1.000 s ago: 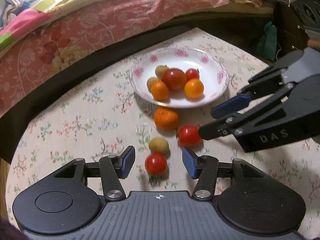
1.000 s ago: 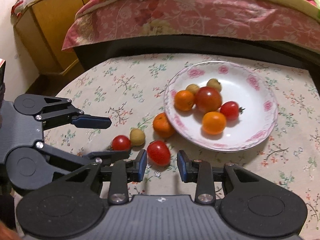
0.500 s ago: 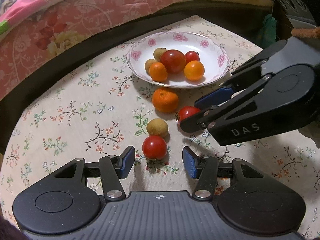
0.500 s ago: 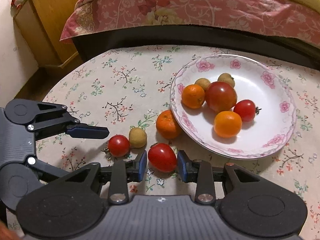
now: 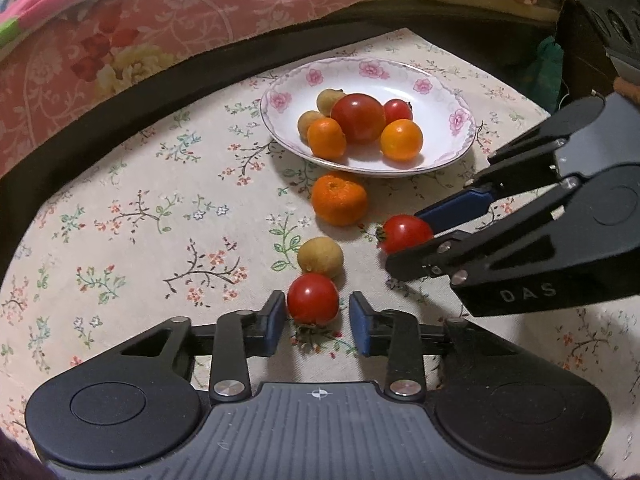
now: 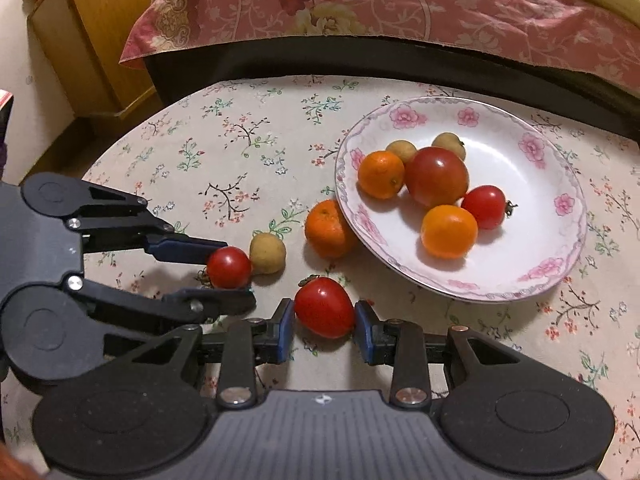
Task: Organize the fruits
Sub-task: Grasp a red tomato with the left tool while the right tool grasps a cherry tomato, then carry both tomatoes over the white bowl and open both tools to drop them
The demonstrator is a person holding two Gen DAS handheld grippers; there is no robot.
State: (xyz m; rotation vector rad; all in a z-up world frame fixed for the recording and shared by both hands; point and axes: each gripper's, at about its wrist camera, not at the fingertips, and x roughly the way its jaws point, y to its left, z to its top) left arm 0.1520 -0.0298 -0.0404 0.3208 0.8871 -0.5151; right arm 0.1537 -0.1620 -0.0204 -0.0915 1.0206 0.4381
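On the flowered tablecloth, a small round tomato [image 5: 313, 299] sits between the fingers of my left gripper [image 5: 316, 322]. The gripper is open, with a slim gap at its right pad. A larger, pointed tomato [image 6: 324, 307] lies between the fingers of my right gripper [image 6: 324, 321], which is open with both pads close against its sides. Each gripper shows in the other view: left gripper [image 6: 230, 274], right gripper [image 5: 406, 242]. A mandarin [image 5: 339, 199] and a small tan fruit [image 5: 320, 255] lie between the tomatoes and the pink-flowered plate [image 6: 564, 204], which holds several fruits.
A bed with a pink floral cover [image 6: 360, 8] and a dark frame runs along the table's far edge. A wooden cabinet [image 6: 88, 40] stands at the far left. A green cloth [image 5: 548, 64] hangs at the far right. The two grippers sit close side by side.
Both grippers moved forward, so each tomato now sits between a pair of fingers. The left gripper's fingers have narrowed toward the small tomato. The right gripper's width looks unchanged.
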